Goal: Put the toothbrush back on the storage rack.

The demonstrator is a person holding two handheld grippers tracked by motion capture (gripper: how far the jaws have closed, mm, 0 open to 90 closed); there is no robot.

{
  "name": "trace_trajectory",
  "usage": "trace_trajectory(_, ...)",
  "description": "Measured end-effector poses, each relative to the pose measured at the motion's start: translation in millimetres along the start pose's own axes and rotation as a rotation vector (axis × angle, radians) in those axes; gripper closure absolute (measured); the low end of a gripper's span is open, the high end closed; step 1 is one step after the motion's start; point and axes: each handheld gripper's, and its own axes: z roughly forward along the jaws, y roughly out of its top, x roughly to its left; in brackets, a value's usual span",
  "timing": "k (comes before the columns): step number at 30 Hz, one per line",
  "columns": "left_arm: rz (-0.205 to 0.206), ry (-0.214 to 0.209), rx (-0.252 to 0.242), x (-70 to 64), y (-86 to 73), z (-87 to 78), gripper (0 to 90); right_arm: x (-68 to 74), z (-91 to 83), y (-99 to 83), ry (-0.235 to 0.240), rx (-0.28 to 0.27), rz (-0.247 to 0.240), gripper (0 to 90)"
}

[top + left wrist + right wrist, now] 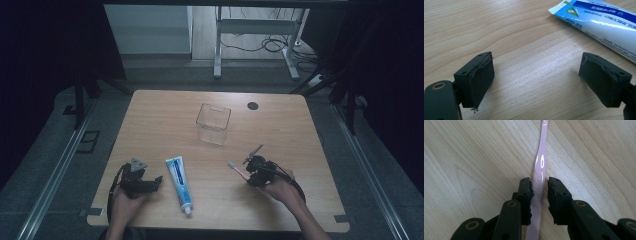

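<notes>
Toothbrush (539, 170): pink, lying flat on the wooden table (280, 125) at the person's right, its head (232, 164) pointing away from the hand toward the table's middle. In the right gripper view the handle runs straight up between the two black jaws. The right gripper (539, 195) has its jaws drawn narrow about the handle; the left pad looks to be touching the plastic, while a thin gap may remain at the other side (a firm clamp cannot be confirmed from this angle). In the high view the right gripper (248, 173) sits low over the table near its front right, held in the person's right hand (279, 189).

Left gripper (536, 75): jaws spread wide, with bare wood between them and nothing held. In the high view the left gripper (159, 180) rests at the front left of the table in the person's left hand (125, 200), its jaws directed toward the toothpaste tube.

Toothpaste tube (179, 184): white and blue, lying flat just beside the left gripper, cap (188, 211) toward the person, crimped end (560, 10) toward the far side. It is not touched by either gripper.

Clear square container (213, 123): standing upright near the table's middle, well apart from both grippers. A dark round grommet (253, 105) sits in the tabletop beyond it.
</notes>
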Motion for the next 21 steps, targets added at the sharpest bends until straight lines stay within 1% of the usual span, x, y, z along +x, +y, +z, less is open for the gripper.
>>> trace_trajectory(6, -0.001, 0.0, 0.001, -0.1, 0.0, 0.0, 12.9, -1.8, 2.2, 5.6, 0.015, 0.012, 0.0, 76.5)
trace_trajectory(8, -0.001, 0.0, 0.0, -0.1, 0.0, -0.1, 12.9, -1.8, 2.3, 6.5, 0.017, 0.018, 0.006, 77.5)
trace_trajectory(9, -0.001, 0.001, 0.0, -0.1, 0.0, 0.0, 12.9, -2.6, 2.4, 8.1, 0.027, 0.029, 0.012, 78.2)
trace_trajectory(14, -0.001, 0.0, 0.001, -0.1, 0.0, -0.1, 12.9, -4.4, 2.6, 9.5, 0.042, 0.04, 0.027, 78.7)
trace_trajectory(15, -0.001, 0.0, 0.001, -0.1, 0.0, 0.0, 12.9, -4.6, 2.7, 9.4, 0.045, 0.037, 0.028, 78.7)
trace_trajectory(17, -0.001, 0.0, 0.0, -0.1, 0.0, 0.0, 12.9, -5.7, 3.0, 7.6, 0.063, 0.012, 0.041, 78.8)
trace_trajectory(18, -0.001, 0.0, 0.0, -0.1, 0.0, 0.0, 12.9, -5.7, 3.0, 7.6, 0.063, 0.012, 0.041, 78.8)
trace_trajectory(19, -0.001, 0.0, 0.0, -0.1, 0.0, 0.0, 12.9, -5.9, 2.8, 6.5, 0.077, 0.0, 0.047, 78.8)
trace_trajectory(21, -0.001, 0.001, 0.0, -0.2, 0.0, 0.0, 12.9, -5.9, 2.3, 6.1, 0.077, -0.007, 0.047, 78.8)
